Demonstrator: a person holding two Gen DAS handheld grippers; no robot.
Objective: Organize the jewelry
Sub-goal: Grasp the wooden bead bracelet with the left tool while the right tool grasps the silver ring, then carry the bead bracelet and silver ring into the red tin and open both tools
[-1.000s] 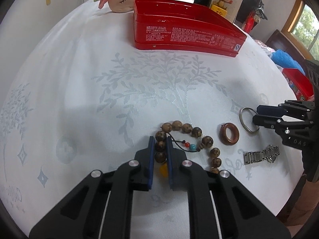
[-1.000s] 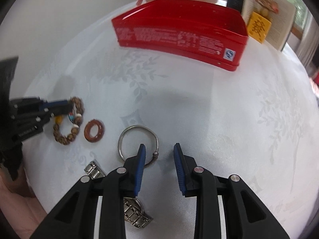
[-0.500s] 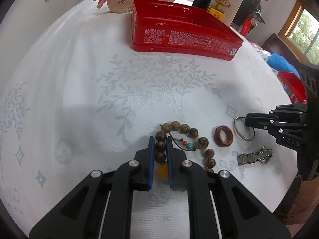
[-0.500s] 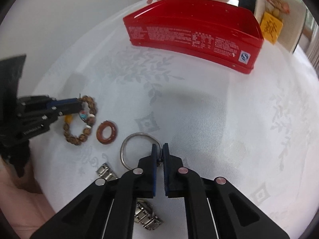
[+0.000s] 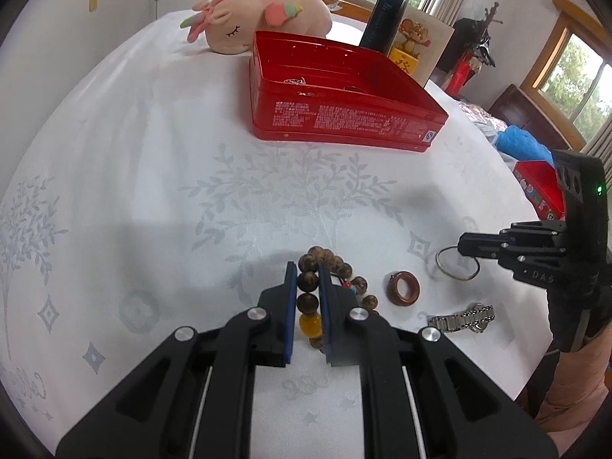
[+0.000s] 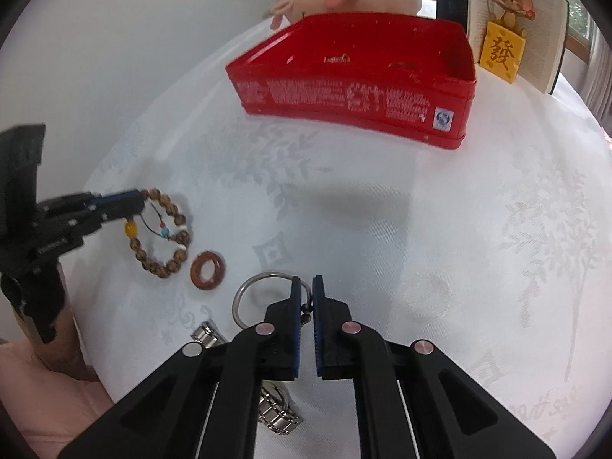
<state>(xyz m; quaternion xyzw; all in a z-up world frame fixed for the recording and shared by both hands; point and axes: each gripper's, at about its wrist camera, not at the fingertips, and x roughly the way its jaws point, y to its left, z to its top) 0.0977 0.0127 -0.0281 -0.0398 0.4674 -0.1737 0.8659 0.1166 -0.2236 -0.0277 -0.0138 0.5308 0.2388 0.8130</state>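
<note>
My left gripper [image 5: 307,267] is shut on a brown bead bracelet [image 5: 308,281] with one amber bead, and holds it just above the white cloth; it also shows in the right wrist view [image 6: 162,229]. My right gripper [image 6: 306,281] is shut on a thin silver bangle [image 6: 252,287], also seen in the left wrist view [image 5: 457,264]. A reddish-brown ring [image 5: 402,289] and a steel watch [image 5: 461,318] lie between the two grippers. An open red tin [image 5: 336,114] with small items inside stands further back; it also shows in the right wrist view [image 6: 355,80].
A pink plush toy [image 5: 260,19], a dark box [image 5: 382,19] and a card with a yellow tile [image 6: 501,51] stand behind the tin. A white patterned tablecloth [image 5: 153,191] covers the round table. A blue cloth and red box [image 5: 535,187] lie off the right edge.
My right gripper closed on the silver bangle and lifted it. My left gripper rose with the bead bracelet in it, so the tin's inside now shows.
</note>
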